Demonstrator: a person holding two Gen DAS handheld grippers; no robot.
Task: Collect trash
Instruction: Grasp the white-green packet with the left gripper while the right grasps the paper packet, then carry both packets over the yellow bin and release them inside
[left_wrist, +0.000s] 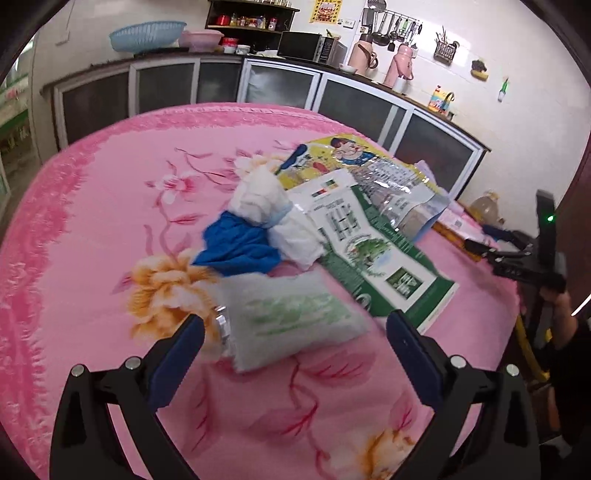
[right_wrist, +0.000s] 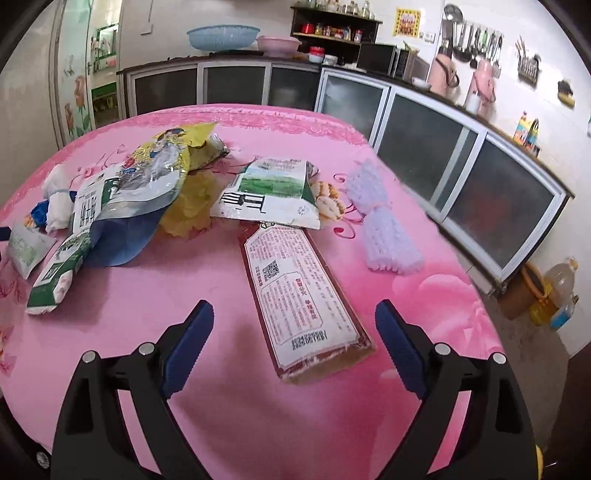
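Observation:
Trash lies on a round table with a pink flowered cloth (left_wrist: 92, 206). My left gripper (left_wrist: 295, 332) is open, its fingers either side of a small white-green pouch (left_wrist: 291, 317). Beyond lie a blue rag (left_wrist: 240, 247), white crumpled tissue (left_wrist: 266, 199), a green-white carton (left_wrist: 373, 251) and a yellow foil bag (left_wrist: 354, 162). My right gripper (right_wrist: 295, 325) is open just above a long red-edged wrapper (right_wrist: 299, 291). Behind it lie a white-green packet (right_wrist: 273, 188), white foam netting (right_wrist: 380, 221), a yellow bag (right_wrist: 192, 206) and the foil bag (right_wrist: 147, 177).
Dark glass-door cabinets (right_wrist: 424, 155) run along the back and right, with a microwave (left_wrist: 310, 46), basins and pink flasks on top. An oil bottle (right_wrist: 561, 291) stands on the floor at the right. The right gripper shows at the left wrist view's right edge (left_wrist: 517, 254).

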